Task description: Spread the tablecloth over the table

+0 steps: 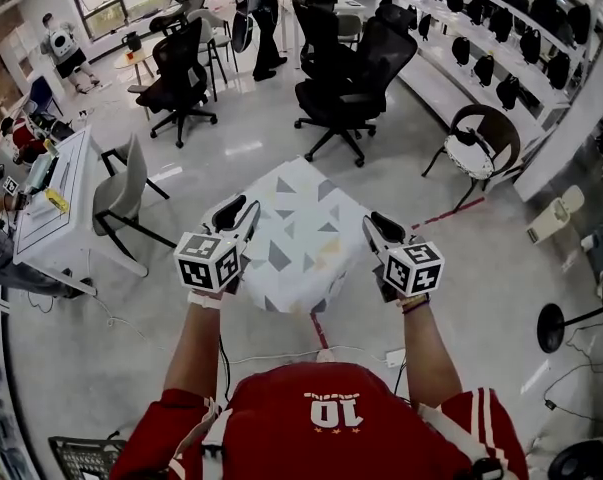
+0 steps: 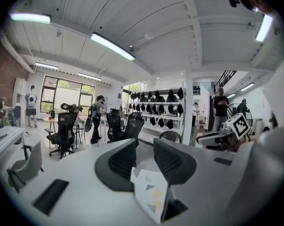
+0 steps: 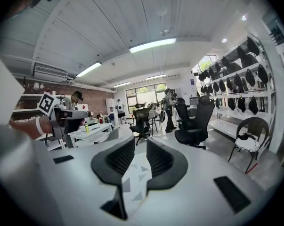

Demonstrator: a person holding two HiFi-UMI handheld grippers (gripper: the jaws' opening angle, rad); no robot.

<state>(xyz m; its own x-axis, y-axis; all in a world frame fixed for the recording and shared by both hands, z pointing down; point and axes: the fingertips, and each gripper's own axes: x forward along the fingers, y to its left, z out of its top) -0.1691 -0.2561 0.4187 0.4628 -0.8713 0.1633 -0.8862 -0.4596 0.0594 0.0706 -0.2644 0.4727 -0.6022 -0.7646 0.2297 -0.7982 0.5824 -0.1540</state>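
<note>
Tablecloth (image 1: pixel 296 233), white with grey triangles, hangs stretched between the two grippers, its near edge caught at both ends and the rest sloping away ahead of the jaws. What lies under it cannot be made out.

The left gripper (image 1: pixel 238 213) holds the left end. In its own view (image 2: pixel 144 145) the jaws stand fairly wide, with open floor showing between the tips. A folded corner of the cloth (image 2: pixel 151 197) sits deep between them, lying against the right-hand jaw and pinched near the root.

The right gripper (image 1: pixel 381 230) holds the other end. In its view (image 3: pixel 141 144) the jaws are nearly together, and a narrow strip of cloth (image 3: pixel 134 178) runs up the slot between the two pads, which press on it from both sides.

Ahead of the jaws, beyond the far edge of the cloth, is a stretch of bare floor (image 1: pixel 251 148), and past that a group of black office chairs (image 1: pixel 346 78). Left of the left jaws a grey chair (image 1: pixel 121 193) stands beside a white desk (image 1: pixel 51 208), well apart from the cloth's left edge. Right of the right jaws a round-backed chair (image 1: pixel 481 143) stands by the shelving, with a red tape line (image 1: pixel 451 211) on the floor between it and the cloth. Both side edges of the cloth hang free, touching none of this furniture.
</note>
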